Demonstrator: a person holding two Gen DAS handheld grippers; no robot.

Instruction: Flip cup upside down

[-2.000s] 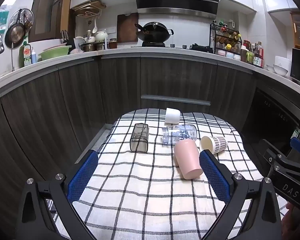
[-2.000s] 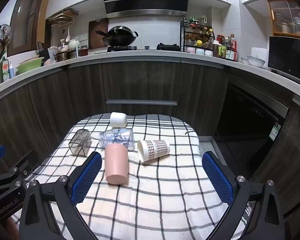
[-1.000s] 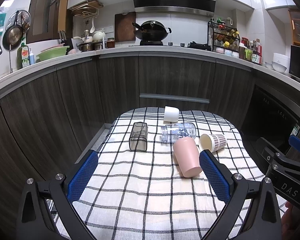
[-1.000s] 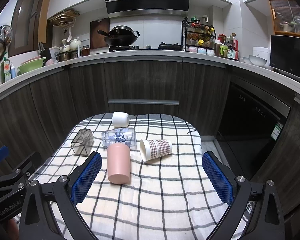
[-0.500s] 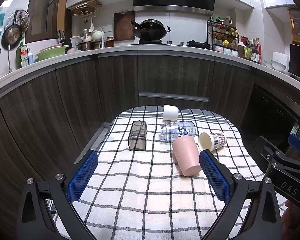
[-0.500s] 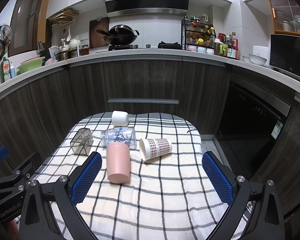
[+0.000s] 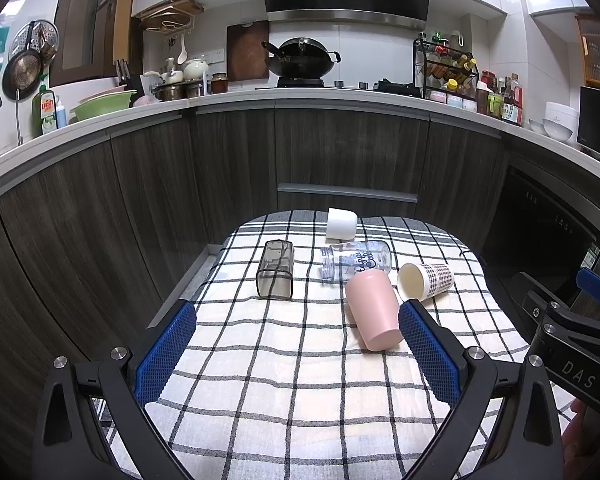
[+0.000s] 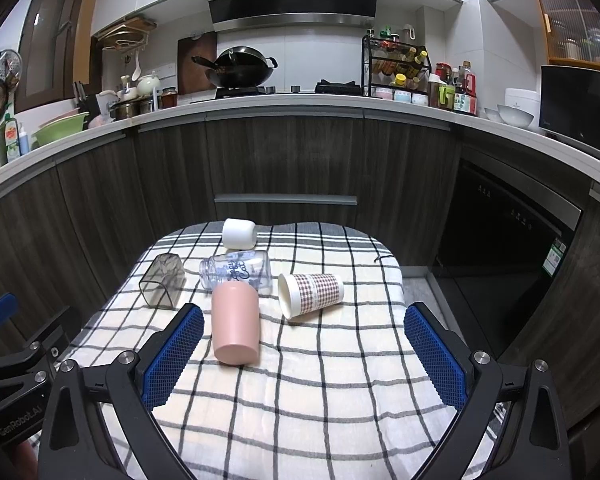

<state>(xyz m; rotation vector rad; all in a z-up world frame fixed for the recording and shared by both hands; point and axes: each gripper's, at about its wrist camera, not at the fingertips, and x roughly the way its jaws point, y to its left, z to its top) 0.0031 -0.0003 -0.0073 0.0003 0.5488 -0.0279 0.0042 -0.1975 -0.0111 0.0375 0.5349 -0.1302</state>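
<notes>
Both hand-held grippers, left [image 7: 296, 344] and right [image 8: 300, 350], are held wide and empty. The pink cup [image 8: 236, 326] lies sideways on the checked cloth [image 8: 320, 400], touching the clear bottle [image 8: 238, 270]. A mid-body grasp is advised.

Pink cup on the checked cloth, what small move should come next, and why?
Probably ease the right claw forward and left toward the pink cup. The cup lies on its side nearest that claw, and both claws are open, holding nothing, short of every cup.
</notes>
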